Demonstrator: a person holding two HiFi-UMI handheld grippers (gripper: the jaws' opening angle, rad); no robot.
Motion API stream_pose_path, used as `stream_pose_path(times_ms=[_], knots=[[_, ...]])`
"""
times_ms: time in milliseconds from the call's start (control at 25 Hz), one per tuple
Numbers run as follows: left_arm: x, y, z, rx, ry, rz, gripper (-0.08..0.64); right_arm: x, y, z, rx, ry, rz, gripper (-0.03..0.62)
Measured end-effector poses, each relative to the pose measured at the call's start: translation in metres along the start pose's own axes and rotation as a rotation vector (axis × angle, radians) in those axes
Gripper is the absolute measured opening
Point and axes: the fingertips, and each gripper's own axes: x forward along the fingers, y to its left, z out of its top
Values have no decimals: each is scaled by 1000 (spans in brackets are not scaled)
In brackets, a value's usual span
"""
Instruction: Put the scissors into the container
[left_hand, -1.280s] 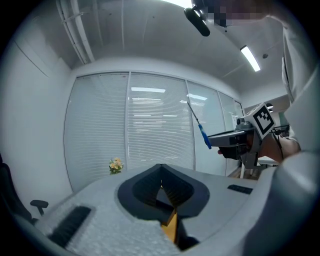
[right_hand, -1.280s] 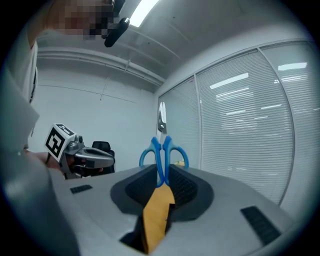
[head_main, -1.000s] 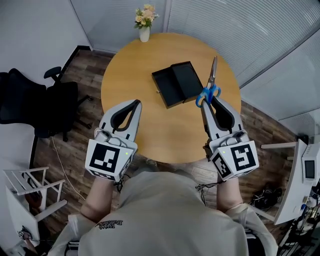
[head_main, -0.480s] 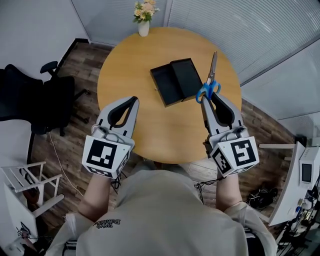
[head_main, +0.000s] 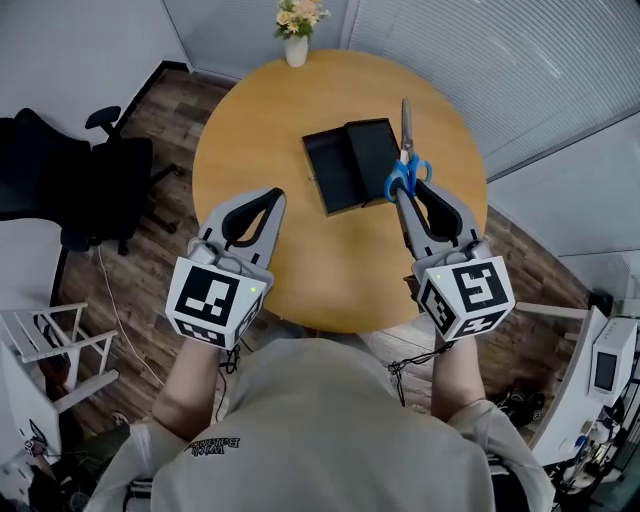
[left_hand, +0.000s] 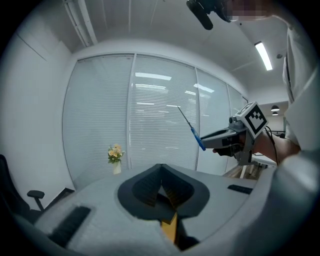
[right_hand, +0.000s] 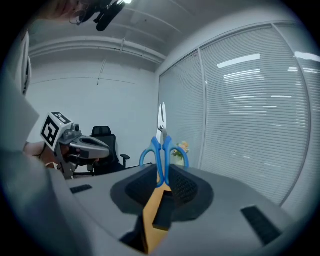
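Right gripper (head_main: 400, 192) is clamped on the blue-handled steel scissors (head_main: 406, 150). The right gripper view shows the jaws pinching the handle loops (right_hand: 161, 150). The scissors are held in the air, in line with the gripper. Their long axis runs away from the person, with blade tips pointing forward toward the far side of the round wooden surface (head_main: 300, 255).

The black shallow open container (head_main: 335, 172) lies just ahead and to the left of the right gripper. In the head view the blades cross its right edge. Height above it is hard to judge. The likely next move is a small shift left, then lowering.

Left gripper (head_main: 271, 197) has its jaws together on nothing. It sits near the front left of the surface, well apart from the container. The right gripper is much nearer.
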Motion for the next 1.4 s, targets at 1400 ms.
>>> stream_pose_path(times_ms=[1400], knots=[[117, 46, -139, -193, 223, 1, 21, 178, 4, -214, 152, 565, 170, 84]])
